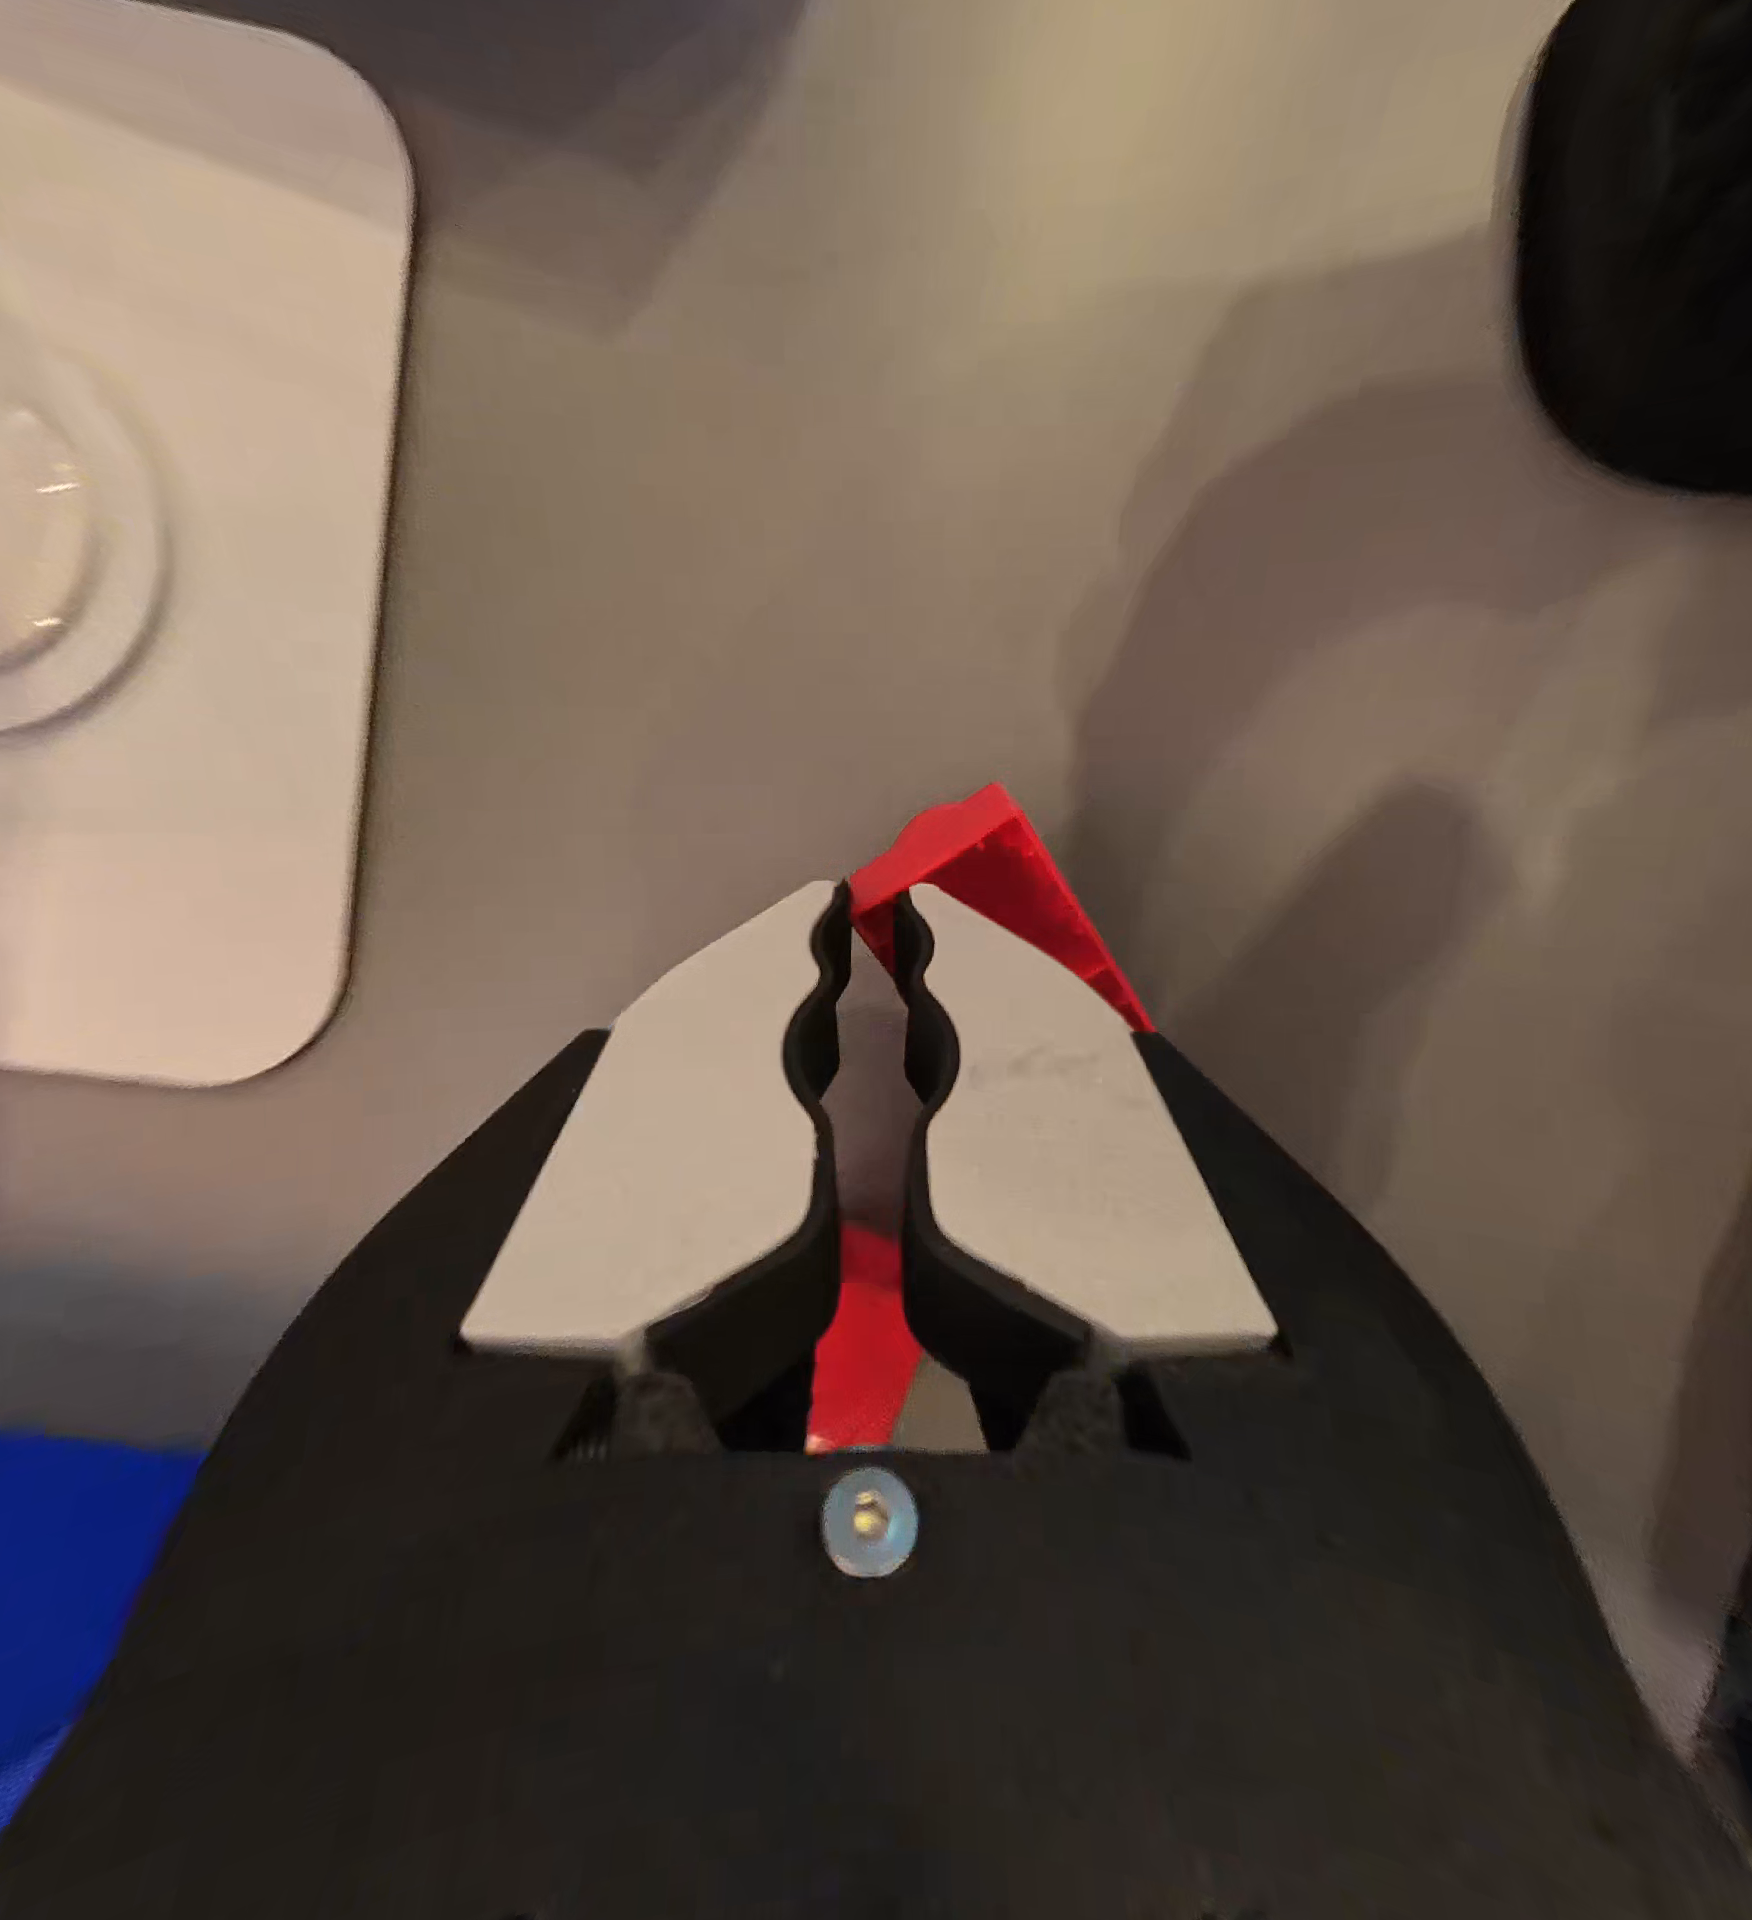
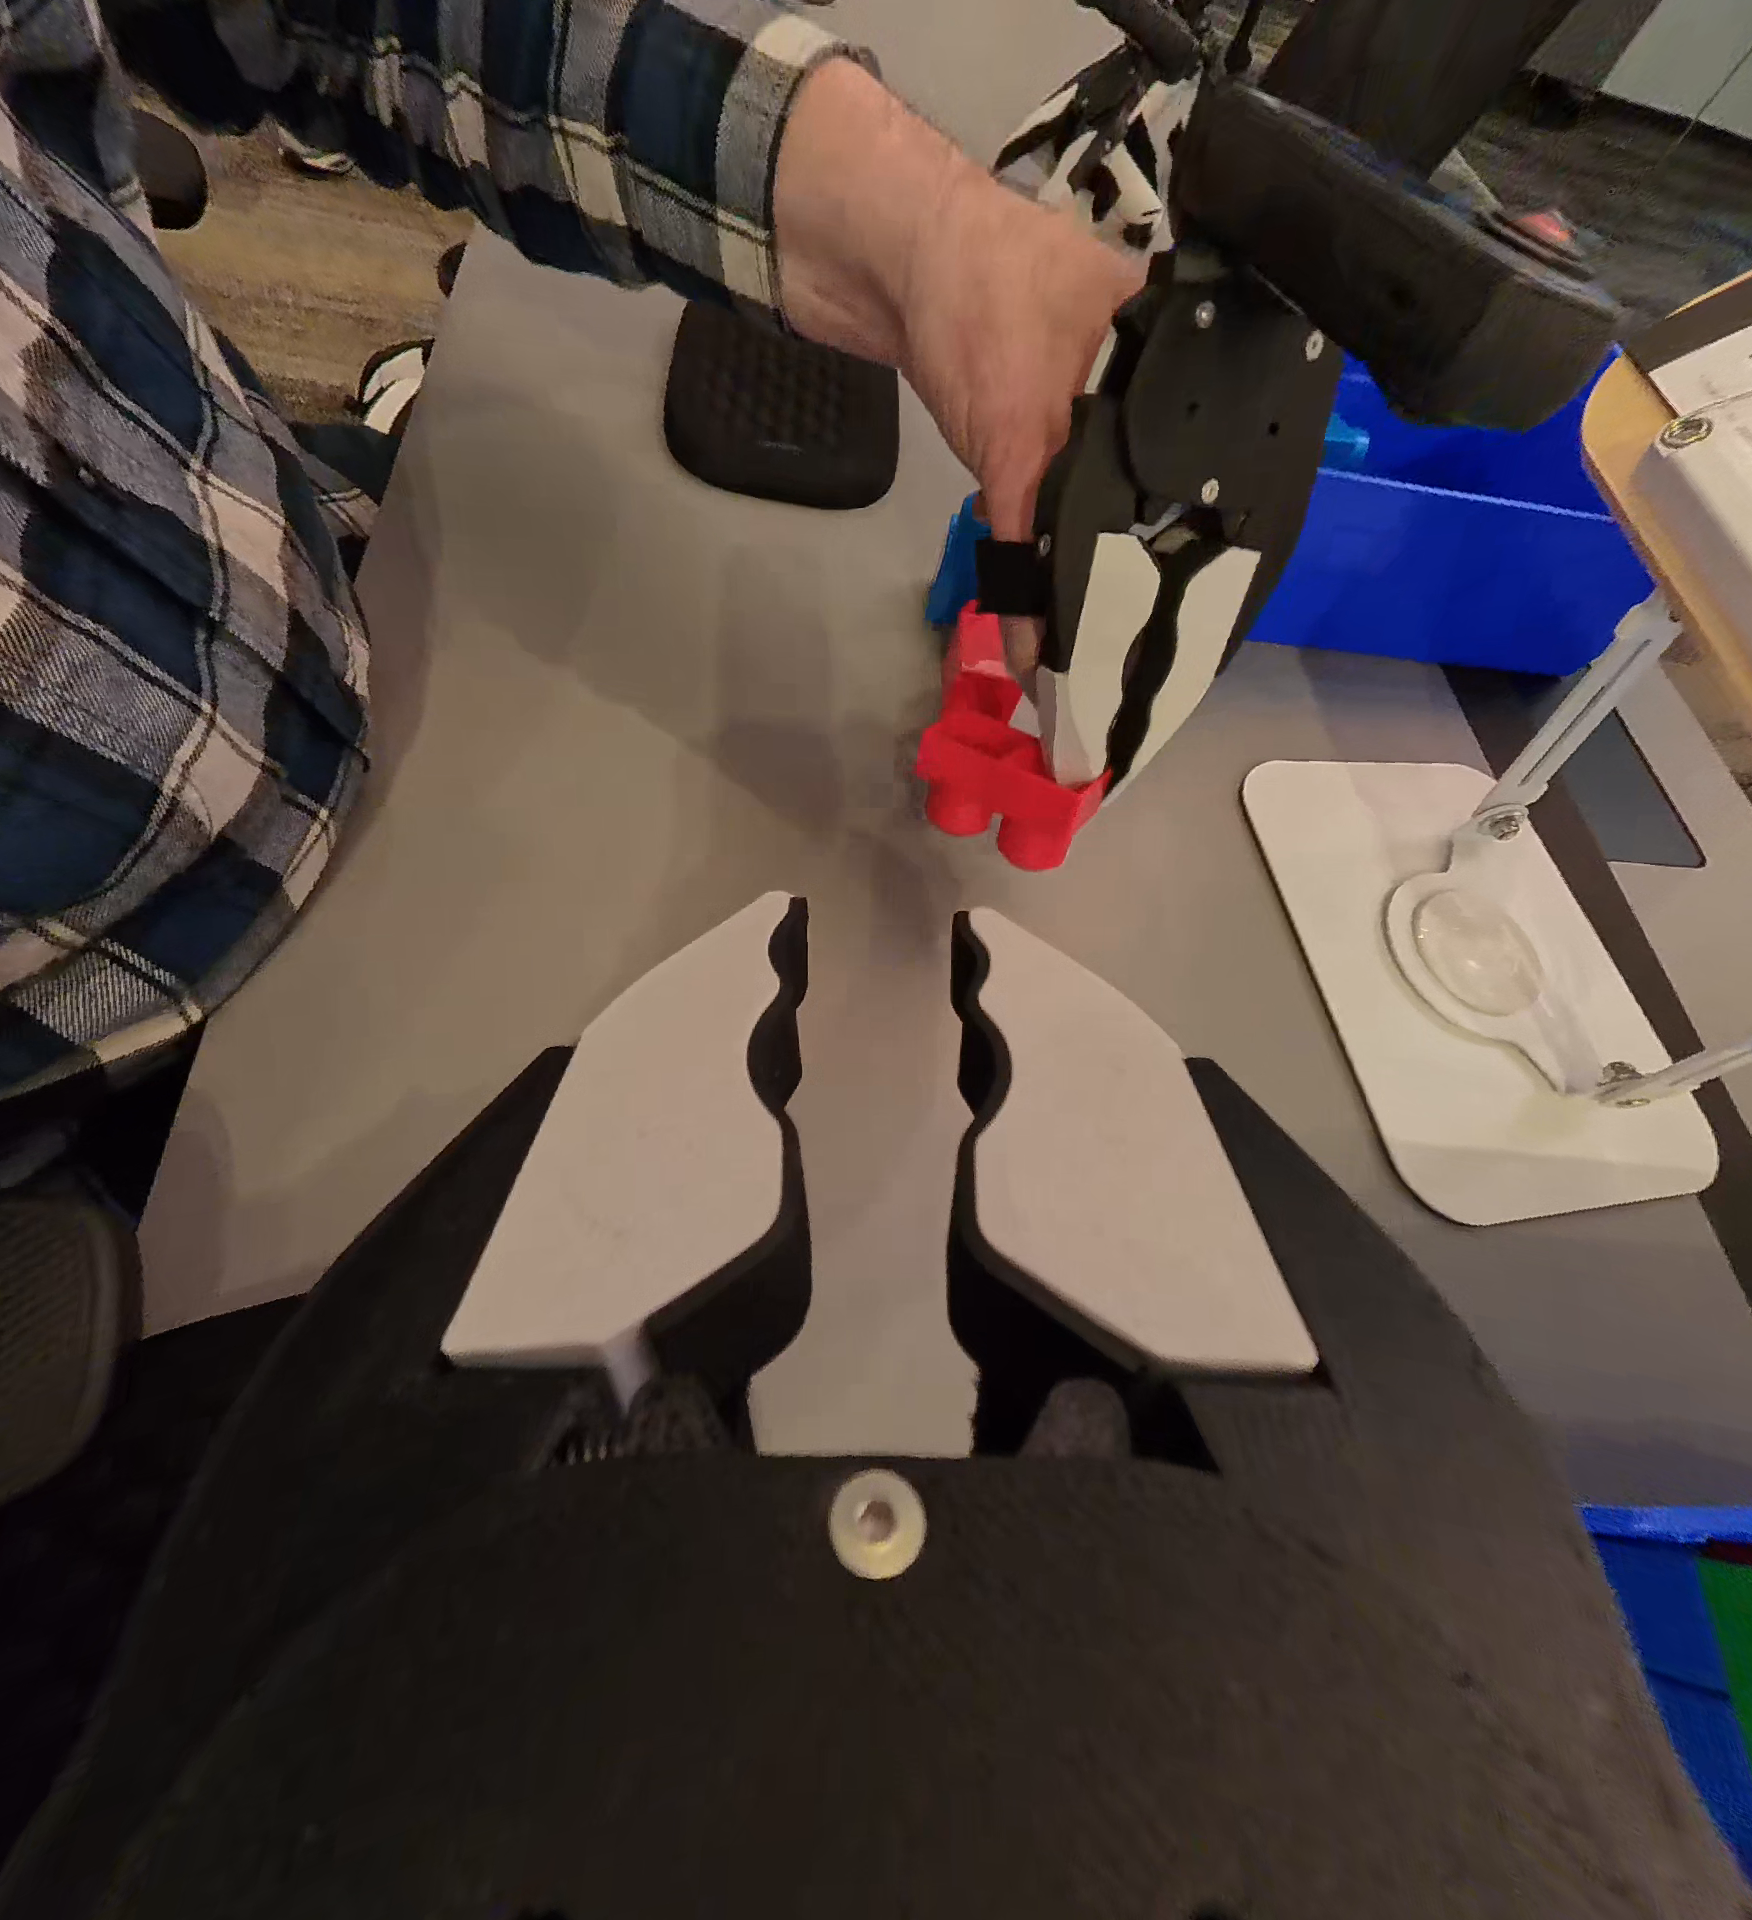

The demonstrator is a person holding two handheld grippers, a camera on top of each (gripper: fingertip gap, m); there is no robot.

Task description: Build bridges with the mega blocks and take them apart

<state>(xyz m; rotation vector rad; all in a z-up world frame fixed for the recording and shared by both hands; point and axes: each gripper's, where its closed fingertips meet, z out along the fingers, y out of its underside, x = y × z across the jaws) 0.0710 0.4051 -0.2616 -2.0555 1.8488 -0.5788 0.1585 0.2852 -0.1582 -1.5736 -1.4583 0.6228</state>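
Note:
My left gripper [image 1: 874,902] is shut on the thin wall of a red mega block [image 1: 965,842] and holds it tilted above the grey table [image 1: 747,520]. In the right wrist view the left gripper [image 2: 1090,774] points down, and the red block [image 2: 1002,774] hangs from its tips with its studs facing down and toward me. My right gripper [image 2: 880,920] is open with nothing between its fingers, just in front of and below the red block. A blue block [image 2: 955,571] lies on the table behind the person's hand [image 2: 955,312].
A blue bin [image 2: 1454,551] stands at the back right and another blue bin [image 2: 1724,1704] with green pieces at the near right. A white stand base [image 2: 1474,987] carrying a paper holder sits to the right. A black pad [image 2: 778,416] lies at the far table edge. The tips of one gripper are about 20 centimeters away from the tips of the other.

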